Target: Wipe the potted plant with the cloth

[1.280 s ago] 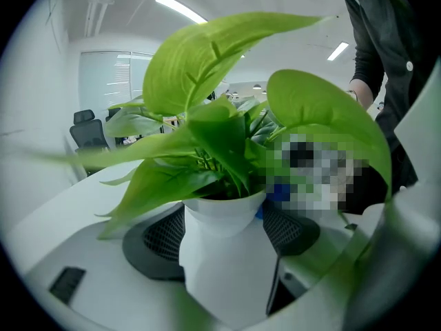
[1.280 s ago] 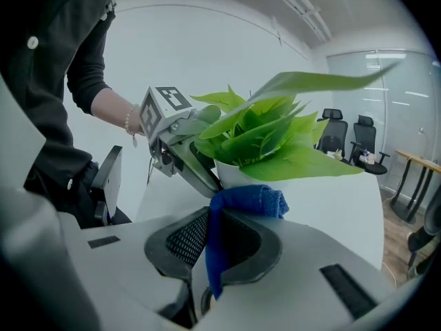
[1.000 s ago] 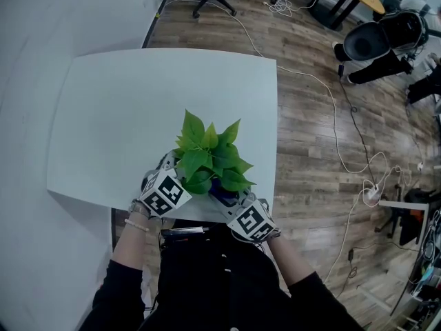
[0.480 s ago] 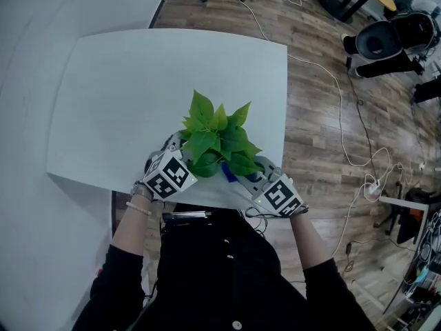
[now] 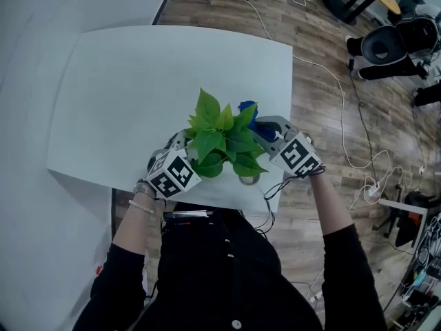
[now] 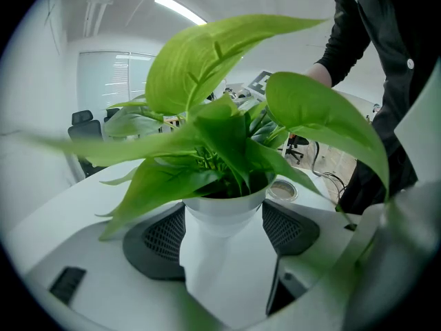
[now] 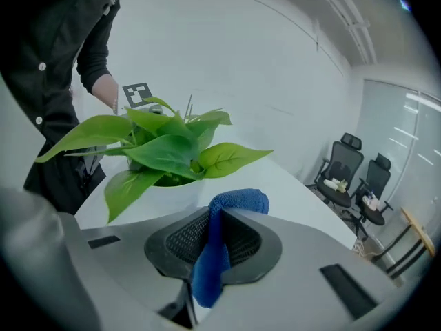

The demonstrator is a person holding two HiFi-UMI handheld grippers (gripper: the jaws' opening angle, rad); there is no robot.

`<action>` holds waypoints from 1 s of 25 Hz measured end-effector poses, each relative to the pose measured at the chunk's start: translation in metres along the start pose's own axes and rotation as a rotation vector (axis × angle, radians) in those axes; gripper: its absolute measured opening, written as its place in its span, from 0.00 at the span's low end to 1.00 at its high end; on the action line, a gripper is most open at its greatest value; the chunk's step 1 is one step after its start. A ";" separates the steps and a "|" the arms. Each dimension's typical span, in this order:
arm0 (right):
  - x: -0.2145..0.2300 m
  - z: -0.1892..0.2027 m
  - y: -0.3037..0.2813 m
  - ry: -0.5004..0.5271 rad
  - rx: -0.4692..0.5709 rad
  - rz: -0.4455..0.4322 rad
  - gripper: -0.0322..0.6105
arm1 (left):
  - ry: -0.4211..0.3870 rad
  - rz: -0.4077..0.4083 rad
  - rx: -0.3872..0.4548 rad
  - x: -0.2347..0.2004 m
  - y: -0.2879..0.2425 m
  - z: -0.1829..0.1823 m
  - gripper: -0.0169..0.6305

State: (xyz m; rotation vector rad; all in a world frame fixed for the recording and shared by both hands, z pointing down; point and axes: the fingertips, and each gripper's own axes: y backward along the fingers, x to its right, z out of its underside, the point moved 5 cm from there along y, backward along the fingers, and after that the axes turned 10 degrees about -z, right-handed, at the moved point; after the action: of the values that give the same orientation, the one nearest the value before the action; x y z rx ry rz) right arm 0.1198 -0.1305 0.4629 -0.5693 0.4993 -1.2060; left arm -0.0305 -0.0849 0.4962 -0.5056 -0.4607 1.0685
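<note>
L gripper [image 6: 224,232]: jaws clenched on the white pot [image 6: 222,267], one dark ribbed pad [image 6: 162,236] pressed to each side of it, pot upright. R gripper [image 7: 213,243]: jaws closed tight w/ the blue cloth [image 7: 234,202] pinched between them; cloth bunches in a fold above the pads and a strip hangs down below. In the head view the cloth sits just beside the leaves on the plant's far-right side; can't tell whether it touches a leaf. Potted plant [image 5: 222,143]: broad bright-green leaves spreading over the pot and hiding most of it from above, L gripper at its near-left, R gripper at its right. Plant stands on the white table [image 5: 124,88], near the front edge, toward the right end. Small round disc [image 5: 249,178] lies on the table just beside the pot, on the person's side. Person in black sleeves at the front edge. Beyond the table: wood floor [image 5: 324,88] w/ white cables [image 5: 344,126] trailing across it, office chairs [image 7: 358,178] farther off.
</note>
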 end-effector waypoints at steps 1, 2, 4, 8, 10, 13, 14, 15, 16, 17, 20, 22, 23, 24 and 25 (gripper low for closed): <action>0.006 -0.005 -0.002 0.036 -0.014 -0.022 0.17 | 0.000 0.001 -0.001 0.000 0.001 -0.001 0.59; 0.011 -0.009 -0.004 0.067 -0.030 -0.046 0.17 | -0.001 0.001 -0.002 -0.001 0.002 -0.002 0.59; 0.016 -0.018 -0.009 0.101 -0.060 -0.099 0.17 | -0.002 0.003 -0.004 -0.001 0.003 -0.003 0.59; 0.012 -0.026 -0.020 0.151 -0.069 -0.201 0.17 | -0.004 0.007 -0.009 -0.001 0.002 -0.002 0.59; 0.009 -0.024 -0.021 0.153 -0.071 -0.216 0.17 | -0.005 0.008 -0.011 -0.001 0.003 -0.003 0.59; 0.001 -0.017 -0.020 0.125 -0.051 -0.205 0.17 | -0.003 0.007 -0.012 -0.002 0.002 -0.002 0.59; -0.003 -0.014 -0.019 0.112 -0.038 -0.198 0.17 | -0.002 0.006 -0.013 -0.002 0.002 -0.001 0.59; -0.007 -0.012 -0.018 0.090 -0.028 -0.188 0.17 | -0.001 0.005 -0.014 -0.002 0.002 0.000 0.59; -0.011 -0.010 -0.015 0.061 -0.020 -0.175 0.17 | 0.000 0.004 -0.015 -0.001 0.002 0.000 0.59; -0.016 -0.008 -0.012 0.033 -0.012 -0.160 0.17 | 0.000 0.003 -0.015 -0.001 0.002 -0.001 0.59; -0.033 -0.002 -0.003 -0.016 0.007 -0.123 0.17 | 0.002 -0.001 -0.017 0.000 0.003 -0.002 0.59; -0.046 0.004 -0.001 -0.039 0.020 -0.104 0.17 | 0.005 -0.005 -0.018 0.001 0.002 0.000 0.59; -0.053 0.007 -0.002 -0.052 0.027 -0.092 0.17 | 0.006 -0.007 -0.018 0.002 0.001 0.002 0.59; -0.059 0.009 -0.002 -0.068 0.035 -0.078 0.17 | 0.007 -0.009 -0.017 0.003 0.000 0.004 0.59; -0.065 0.011 -0.003 -0.087 0.042 -0.061 0.17 | 0.009 -0.011 -0.017 0.004 0.000 0.005 0.59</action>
State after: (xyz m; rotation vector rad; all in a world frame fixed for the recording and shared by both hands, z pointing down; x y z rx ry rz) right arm 0.1063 -0.0675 0.4766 -0.6017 0.3845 -1.2413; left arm -0.0314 -0.0803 0.5008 -0.5223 -0.4652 1.0520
